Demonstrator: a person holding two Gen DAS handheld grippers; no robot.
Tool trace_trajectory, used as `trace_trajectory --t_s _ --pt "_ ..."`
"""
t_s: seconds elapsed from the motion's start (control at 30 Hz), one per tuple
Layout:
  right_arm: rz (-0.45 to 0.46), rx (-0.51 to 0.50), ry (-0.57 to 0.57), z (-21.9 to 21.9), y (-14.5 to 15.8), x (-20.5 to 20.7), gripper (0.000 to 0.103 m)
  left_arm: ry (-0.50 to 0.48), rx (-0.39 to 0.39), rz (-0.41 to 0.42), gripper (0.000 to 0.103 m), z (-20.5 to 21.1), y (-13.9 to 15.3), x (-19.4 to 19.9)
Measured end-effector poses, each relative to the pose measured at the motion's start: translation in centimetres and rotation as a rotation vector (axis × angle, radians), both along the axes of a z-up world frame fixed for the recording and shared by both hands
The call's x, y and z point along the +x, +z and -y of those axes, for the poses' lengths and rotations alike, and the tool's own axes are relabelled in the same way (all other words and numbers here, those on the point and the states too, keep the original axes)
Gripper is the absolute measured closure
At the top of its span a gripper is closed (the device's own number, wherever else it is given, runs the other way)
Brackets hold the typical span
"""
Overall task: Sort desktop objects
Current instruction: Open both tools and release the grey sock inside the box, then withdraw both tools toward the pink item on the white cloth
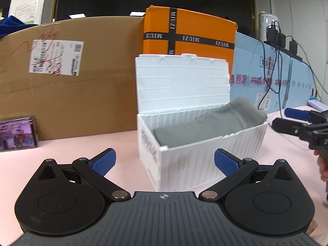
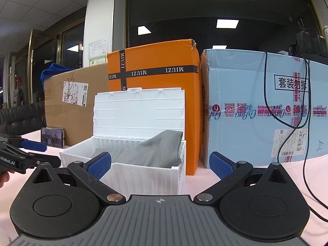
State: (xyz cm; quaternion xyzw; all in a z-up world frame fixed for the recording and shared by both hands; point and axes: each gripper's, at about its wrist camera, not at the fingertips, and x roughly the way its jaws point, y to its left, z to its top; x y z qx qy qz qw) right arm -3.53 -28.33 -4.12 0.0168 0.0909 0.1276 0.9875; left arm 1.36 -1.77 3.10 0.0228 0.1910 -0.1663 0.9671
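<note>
A white ribbed plastic box (image 1: 201, 155) (image 2: 143, 174) stands on the pink tabletop with its hinged lid (image 1: 182, 82) (image 2: 139, 114) upright. A folded grey cloth (image 1: 207, 125) (image 2: 149, 153) lies inside, one end riding up over the rim. My left gripper (image 1: 164, 162) is open just in front of the box, with nothing between its blue pads. My right gripper (image 2: 160, 164) is open too, facing the box's other long side. Each gripper shows at the edge of the other's view: right gripper (image 1: 295, 121), left gripper (image 2: 39, 153).
Behind the box stand a brown carton (image 1: 67, 78) (image 2: 75, 102), an orange MIUZI box (image 1: 196, 34) (image 2: 155, 94) and a light blue carton (image 1: 266, 80) (image 2: 260, 110). A phone (image 1: 17, 134) (image 2: 52, 139) leans on the brown carton. Black cables (image 2: 305, 143) trail over the right side.
</note>
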Motion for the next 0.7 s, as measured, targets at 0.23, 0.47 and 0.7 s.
trace_trajectory --t_s 0.23,0.47,0.7 --pt "-0.046 0.003 0.026 0.0 -0.3 -2.2 0.000 0.000 0.018 0.012 0.000 -1.7 -0.1 -3.7" --pt "-0.064 -0.018 0.038 -0.5 -0.7 -4.3 0.000 0.052 0.011 0.065 0.000 -2.8 0.3 -6.9" --pt "-0.083 -0.072 0.033 -1.2 -1.4 -6.0 0.000 0.066 0.011 0.091 0.000 -3.5 0.1 -9.4"
